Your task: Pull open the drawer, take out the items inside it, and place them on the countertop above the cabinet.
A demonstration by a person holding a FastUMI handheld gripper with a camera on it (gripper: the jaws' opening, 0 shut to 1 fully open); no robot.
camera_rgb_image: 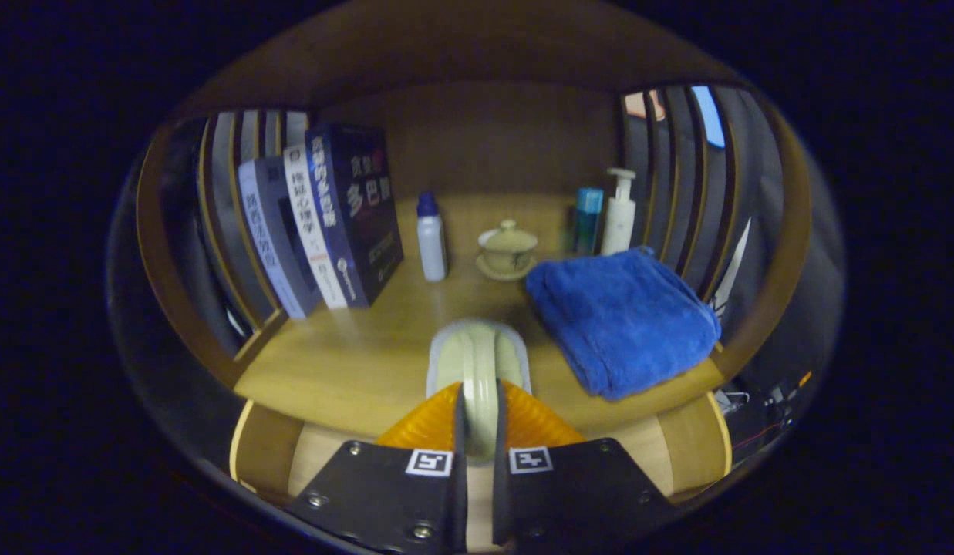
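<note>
While your fingers point(479, 432) pinch the pale-green slipper point(478, 362) by its upright edge, both pressing on it, you carry it low over the tabletop point(353, 362), likely so it can be set down flat. Bare wood lies just ahead; beyond sit a lidded teacup point(508, 248) and white bottle point(431, 237), with leaning books point(322, 220) and a folded blue towel point(623, 316) flanking.

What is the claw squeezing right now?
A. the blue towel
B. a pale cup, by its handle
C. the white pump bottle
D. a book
B: the claw is shut on the handle of the pale cup, which sits between its fingers; the blue towel lies apart on the countertop.
</note>
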